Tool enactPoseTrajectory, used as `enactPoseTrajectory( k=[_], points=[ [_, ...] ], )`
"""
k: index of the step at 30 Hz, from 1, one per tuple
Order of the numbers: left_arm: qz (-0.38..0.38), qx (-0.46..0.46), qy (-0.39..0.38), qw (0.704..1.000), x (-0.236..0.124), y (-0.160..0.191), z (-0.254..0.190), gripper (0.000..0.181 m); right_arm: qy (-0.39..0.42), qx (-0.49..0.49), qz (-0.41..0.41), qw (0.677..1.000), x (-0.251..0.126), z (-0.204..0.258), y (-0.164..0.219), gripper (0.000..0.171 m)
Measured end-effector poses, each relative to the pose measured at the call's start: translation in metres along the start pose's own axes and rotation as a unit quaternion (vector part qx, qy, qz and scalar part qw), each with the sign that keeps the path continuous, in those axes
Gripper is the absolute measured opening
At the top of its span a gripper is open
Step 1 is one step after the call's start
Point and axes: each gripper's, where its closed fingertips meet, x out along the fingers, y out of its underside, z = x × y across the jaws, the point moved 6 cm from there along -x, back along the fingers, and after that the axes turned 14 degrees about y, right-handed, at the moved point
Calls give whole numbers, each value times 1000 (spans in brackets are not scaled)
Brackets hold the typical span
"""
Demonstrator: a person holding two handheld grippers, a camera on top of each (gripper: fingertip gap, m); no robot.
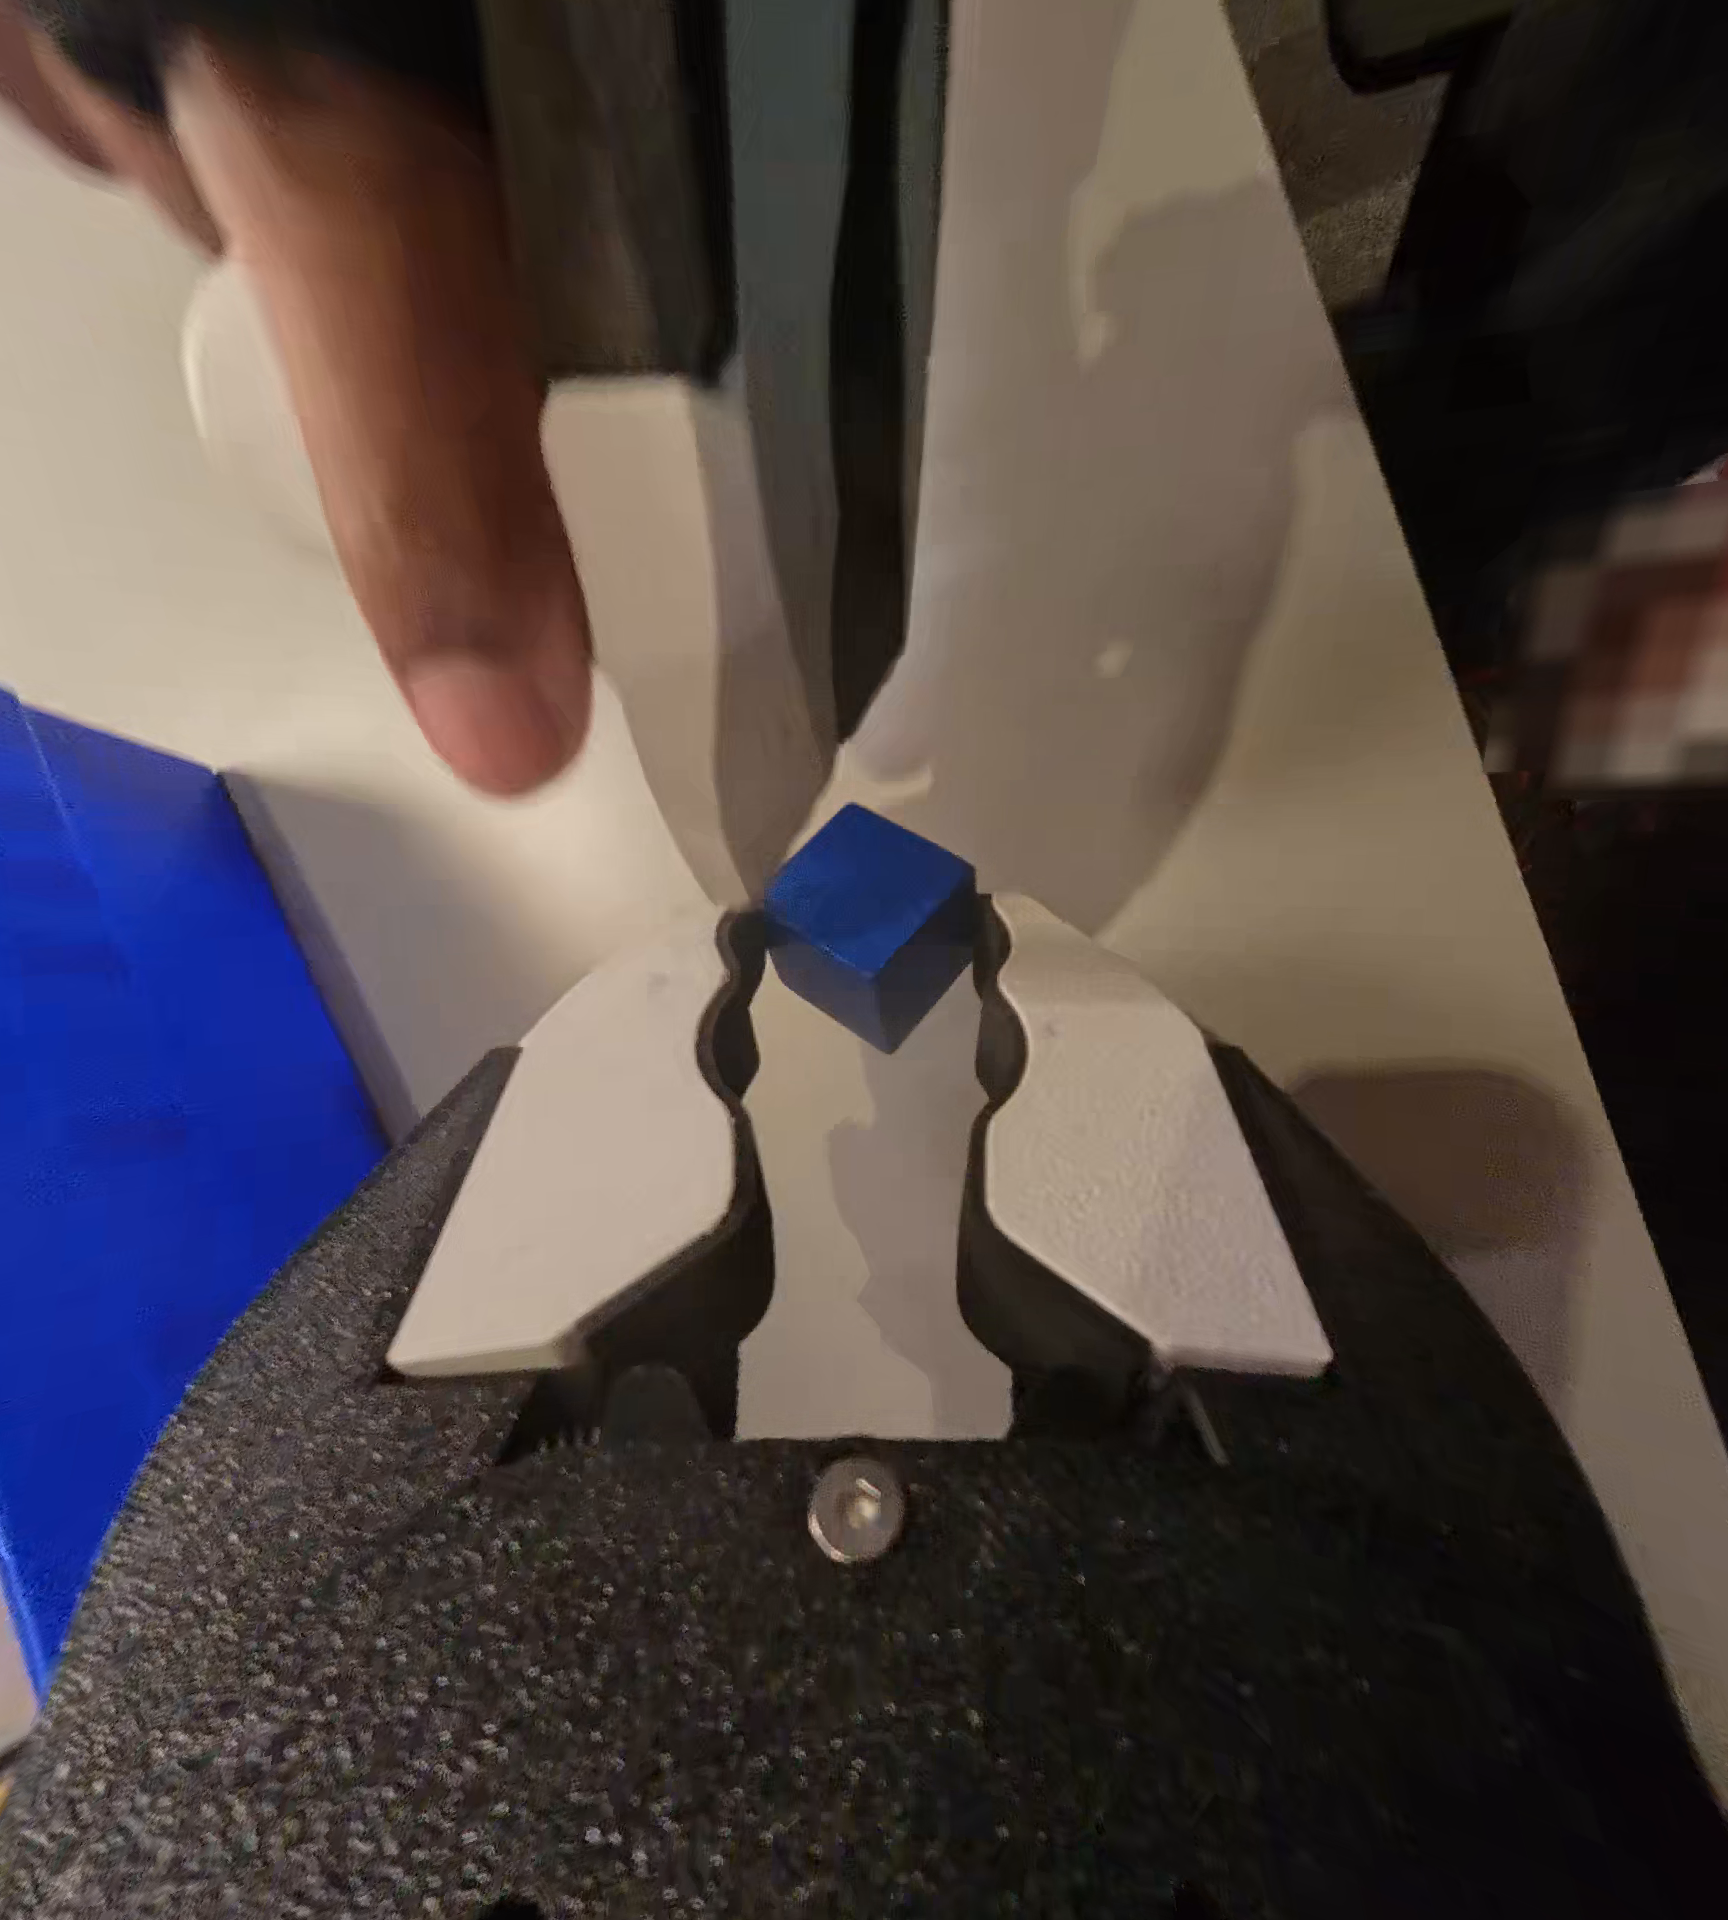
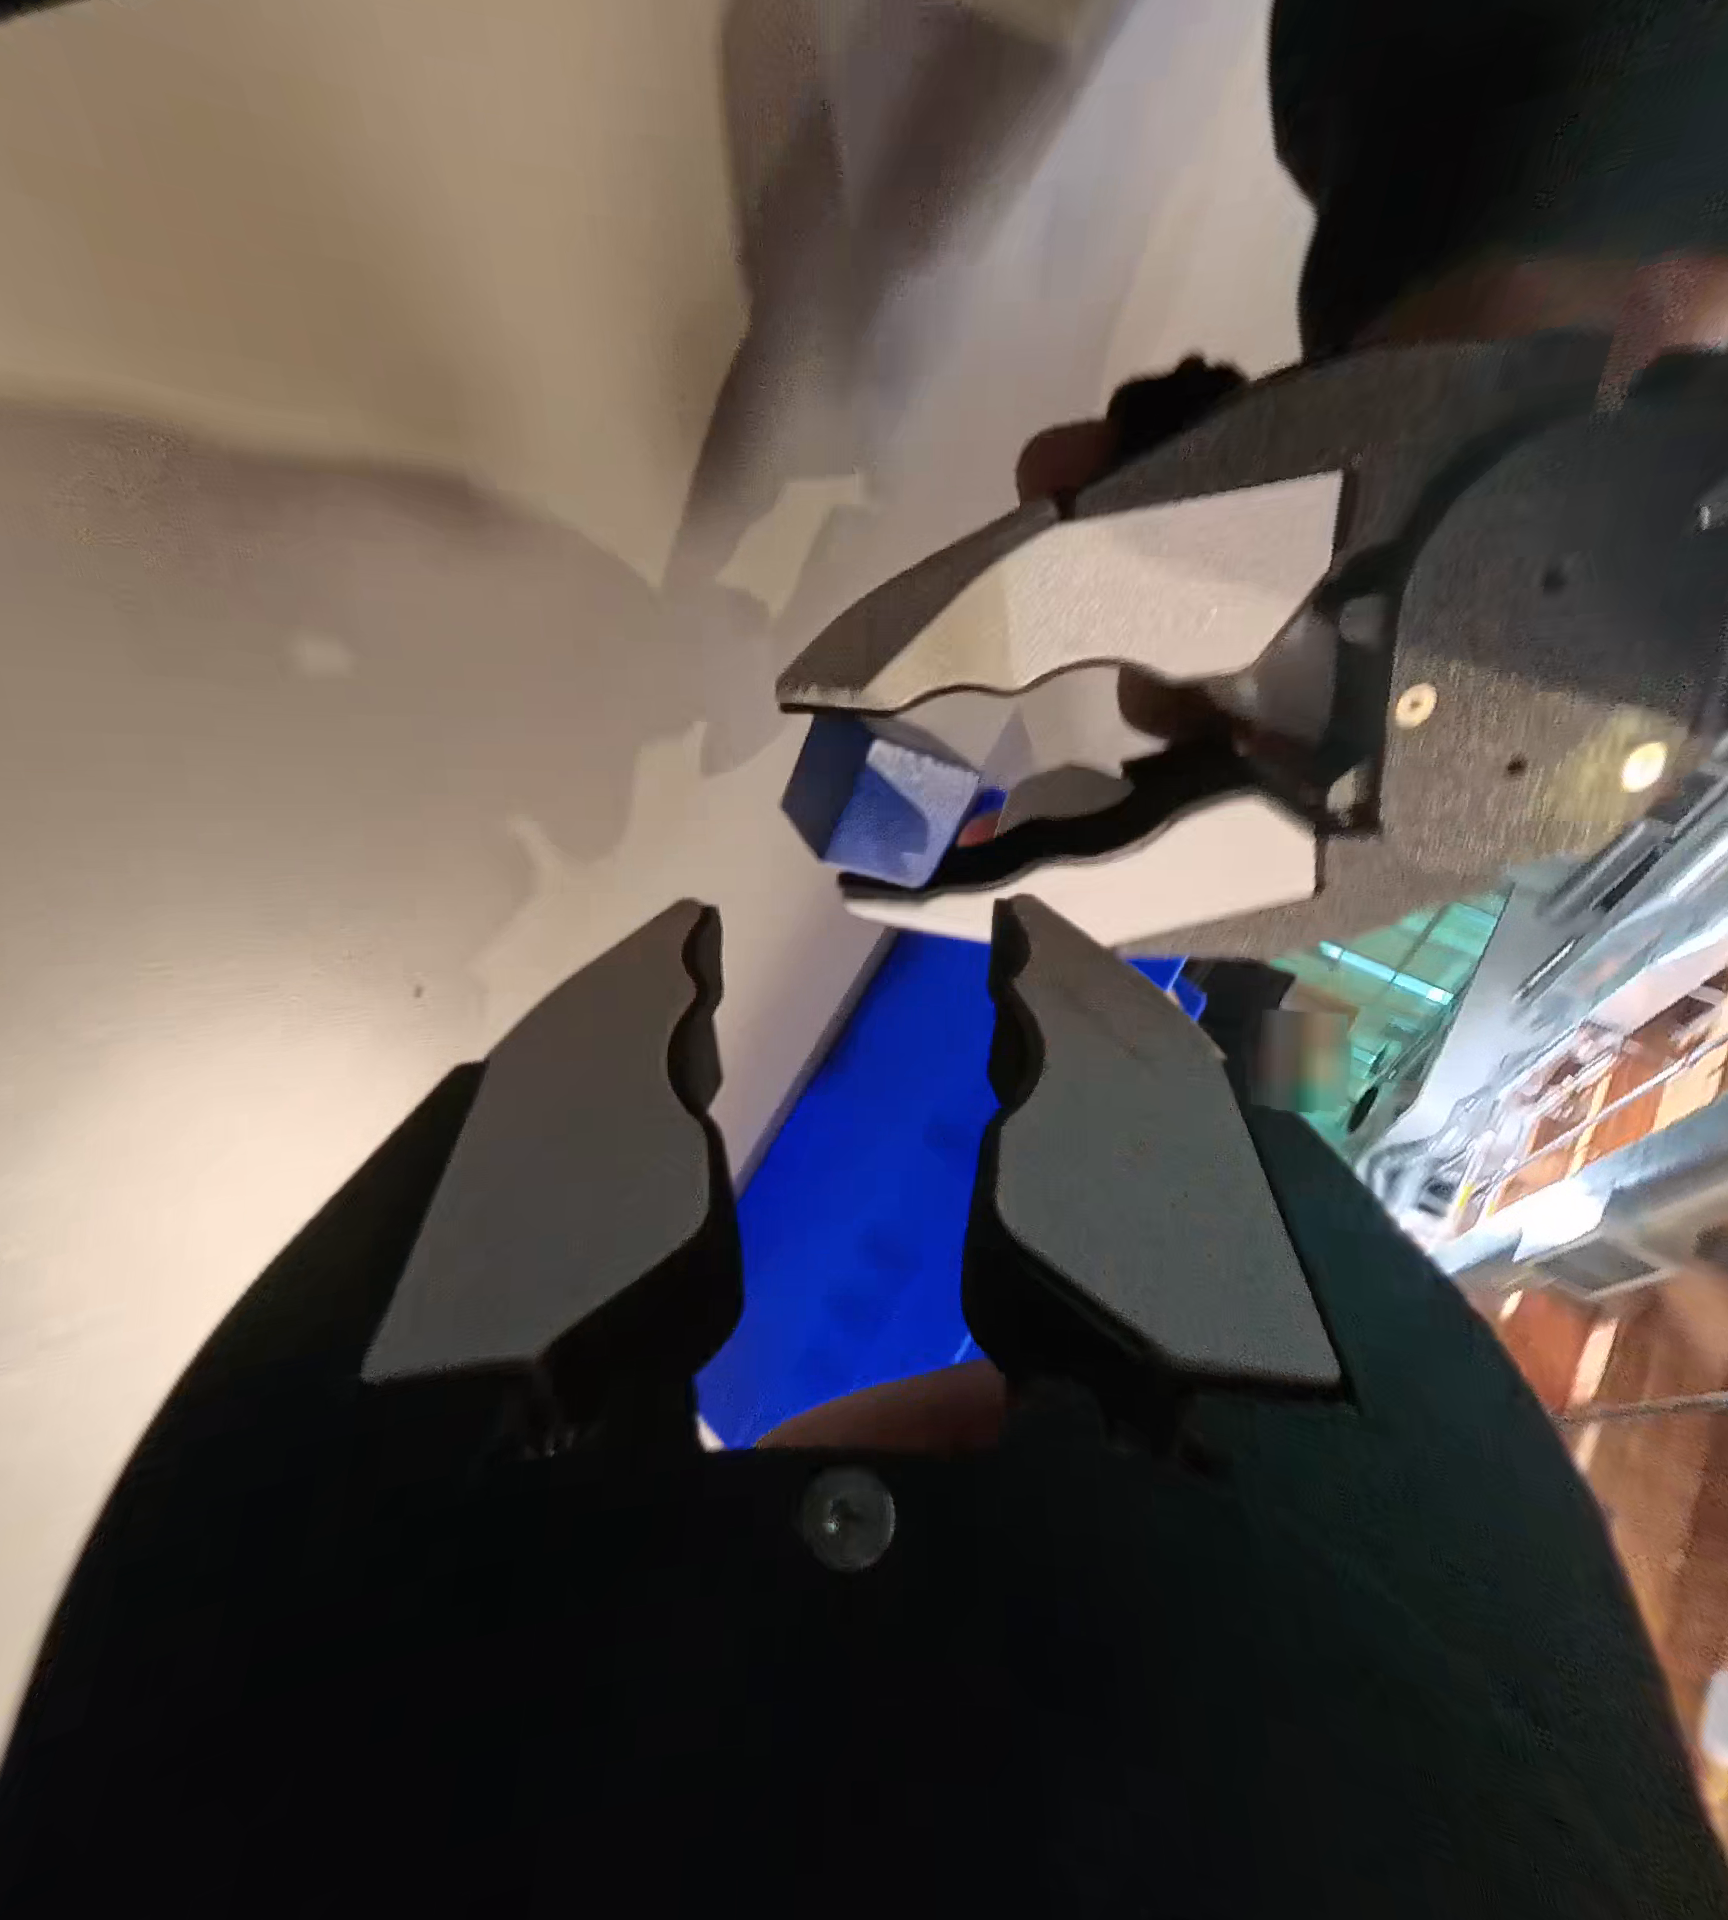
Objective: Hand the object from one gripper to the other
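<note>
Your left gripper pinches the blue cube at its fingertips, held above the white table. Your right gripper has its jaws parted and empty, tips just beside the cube. A blue bin sits left.

A white table carries a blue box, which lies near the table's edge. Beyond the table, past the box, there are metal frames above a wooden floor.
</note>
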Motion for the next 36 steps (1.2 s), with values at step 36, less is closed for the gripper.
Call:
enactPoseTrajectory(
  k=[36],
  points=[
    [-112, 301, -247, 914, -29, -7, -9, 58, -34, 810, -61, 582, 7, -4, 16, 42]
  ],
)
